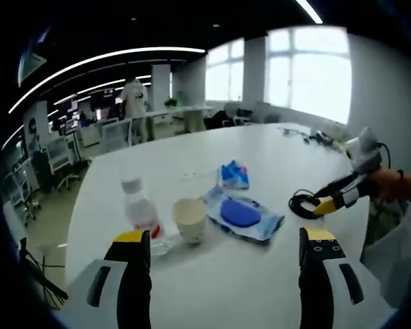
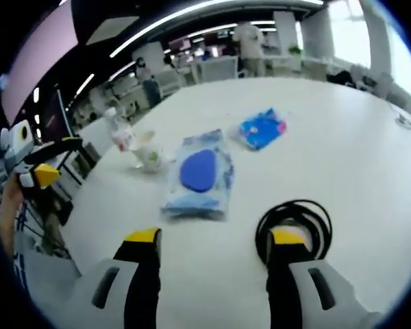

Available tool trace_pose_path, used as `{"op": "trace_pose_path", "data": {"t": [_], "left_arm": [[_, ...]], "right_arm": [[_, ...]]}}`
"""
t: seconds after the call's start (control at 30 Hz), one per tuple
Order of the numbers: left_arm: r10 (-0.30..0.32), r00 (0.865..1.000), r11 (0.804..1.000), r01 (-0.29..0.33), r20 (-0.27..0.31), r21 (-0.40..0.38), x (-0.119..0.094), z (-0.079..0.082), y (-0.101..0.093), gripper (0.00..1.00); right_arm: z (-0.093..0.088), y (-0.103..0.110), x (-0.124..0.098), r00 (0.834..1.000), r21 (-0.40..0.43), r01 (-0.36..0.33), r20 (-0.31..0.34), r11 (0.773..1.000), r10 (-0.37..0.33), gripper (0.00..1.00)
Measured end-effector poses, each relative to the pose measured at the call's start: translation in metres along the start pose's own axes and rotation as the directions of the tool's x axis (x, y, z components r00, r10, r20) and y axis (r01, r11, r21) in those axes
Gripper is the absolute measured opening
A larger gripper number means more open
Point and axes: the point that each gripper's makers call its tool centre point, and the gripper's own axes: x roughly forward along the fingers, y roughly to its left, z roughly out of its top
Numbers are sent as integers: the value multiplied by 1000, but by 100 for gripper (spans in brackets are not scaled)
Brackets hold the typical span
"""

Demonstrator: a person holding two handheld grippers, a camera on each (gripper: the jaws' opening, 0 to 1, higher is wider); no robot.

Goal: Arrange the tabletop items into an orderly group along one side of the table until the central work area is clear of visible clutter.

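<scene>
White bench [image 1: 260,274] carrying a small bottle [image 1: 140,209] beside a paper cup [image 1: 190,219], blue-lidded wipes pack [image 1: 243,216] and blue packet [image 1: 233,175] near the middle, left gripper [image 1: 226,250] spread wide over bare surface, right gripper [image 2: 216,240] wide, one jaw touching a coiled black cable [image 2: 294,223]

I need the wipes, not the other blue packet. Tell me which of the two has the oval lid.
The larger wipes pack, lying beside the paper cup, has the dark blue oval lid. The smaller blue packet farther off has pink print and no lid.

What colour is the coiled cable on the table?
Black; the coiled cable shows best in the right gripper view.
</scene>
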Motion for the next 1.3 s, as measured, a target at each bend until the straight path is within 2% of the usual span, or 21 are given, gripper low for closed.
{"op": "trace_pose_path", "data": {"t": [0.27, 0.4, 0.57, 0.67, 0.8, 1.0, 1.3], "left_arm": [[-54, 998, 999, 54, -7, 6, 24, 9, -1, 83], [-66, 998, 998, 66, 0, 17, 34, 16, -1, 83], [-78, 997, 996, 79, -17, 36, 46, 20, -1, 81], [-83, 996, 996, 84, -41, 42, 53, 22, 0, 80], [-90, 995, 995, 92, -41, 49, 63, 29, 1, 80], [-103, 993, 993, 106, -64, 53, 80, 35, 2, 79], [-105, 988, 991, 113, -111, 72, 109, 37, 6, 78]], "right_arm": [[0, 13, 9, 1000, 71, -5, -2, 997, 5, 58], [2, 19, 15, 1000, 102, -18, 1, 995, 18, 58], [1, 23, 20, 1000, 135, -26, -2, 990, 26, 57], [-4, 25, 24, 999, 147, -27, -13, 989, 29, 56], [-9, 27, 28, 999, 171, -26, -20, 985, 30, 56], [-12, 33, 33, 999, 157, -27, -25, 987, 32, 55], [-11, 40, 41, 998, 187, -47, -27, 981, 53, 54]]}}
